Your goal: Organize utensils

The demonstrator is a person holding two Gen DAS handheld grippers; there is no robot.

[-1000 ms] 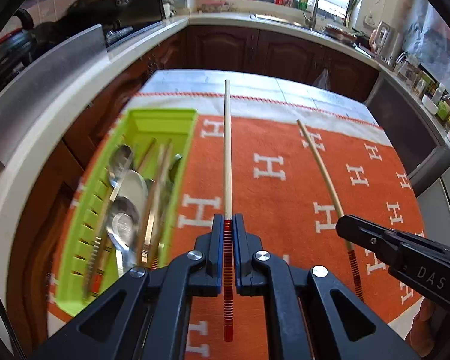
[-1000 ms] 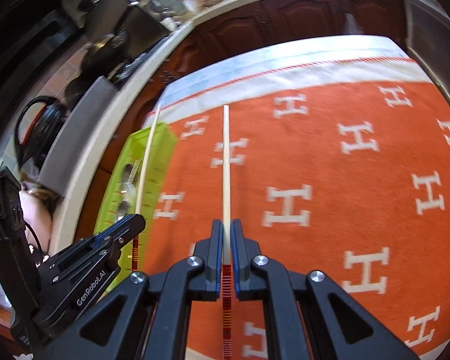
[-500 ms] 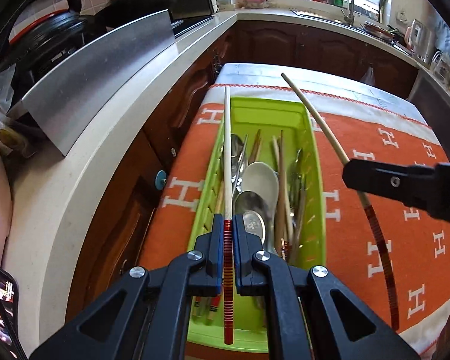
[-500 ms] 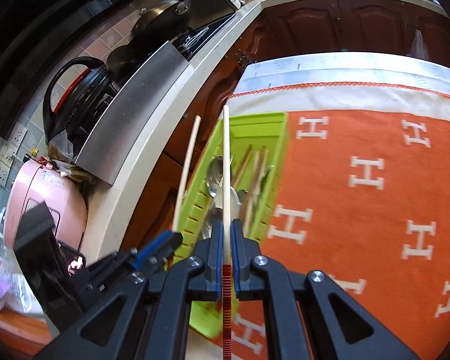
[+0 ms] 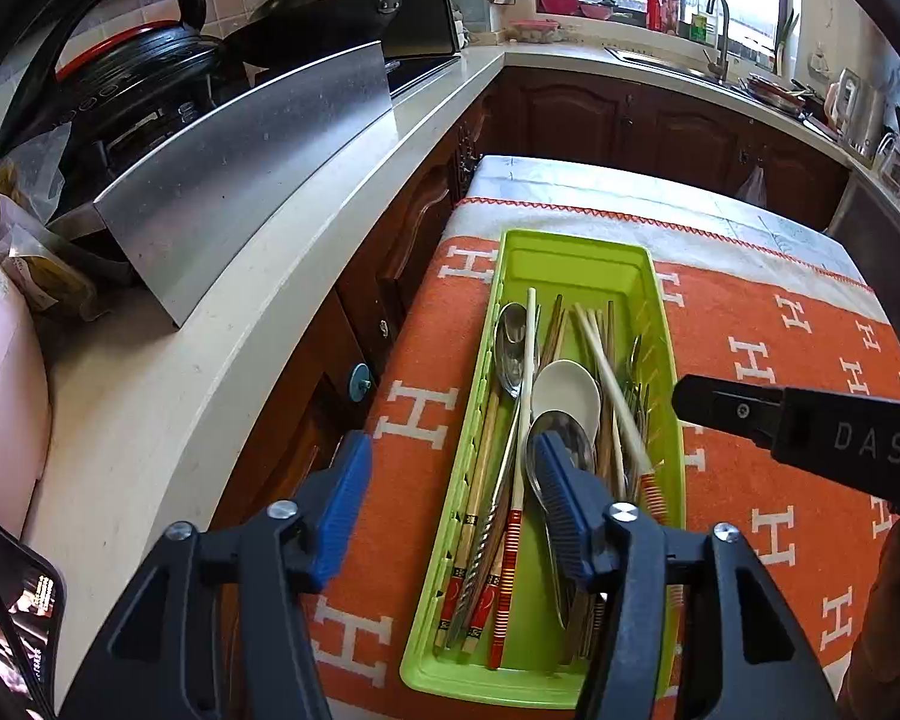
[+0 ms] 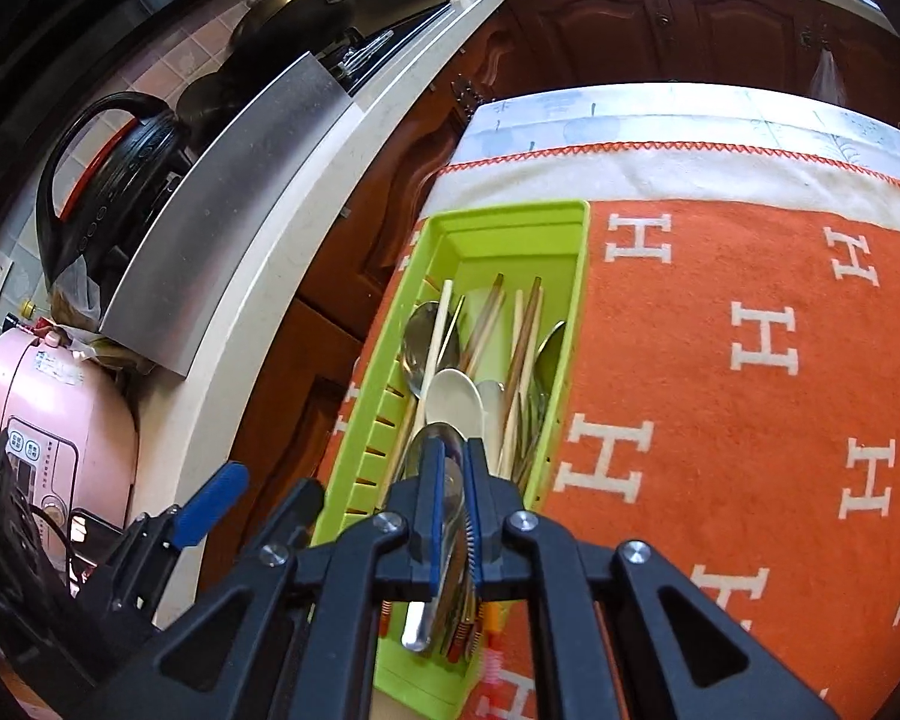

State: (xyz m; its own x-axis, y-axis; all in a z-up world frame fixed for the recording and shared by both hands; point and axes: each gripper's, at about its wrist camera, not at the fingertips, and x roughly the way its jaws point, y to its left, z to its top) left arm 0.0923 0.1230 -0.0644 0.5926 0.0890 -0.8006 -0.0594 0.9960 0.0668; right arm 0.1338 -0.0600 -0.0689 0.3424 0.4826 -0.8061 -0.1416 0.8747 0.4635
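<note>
Above the green tray (image 5: 669,324) of chopsticks (image 5: 513,492) and spoons (image 5: 567,387) (on an orange cloth (image 5: 768,372)), the left claw (image 5: 453,501) gapes empty, the right claw (image 6: 453,504) slightly parted, empty, beside a counter (image 5: 222,324).

orange towel (image 5: 768,372), wok (image 5: 324,0), pink appliance (image 6: 54,432)
</note>
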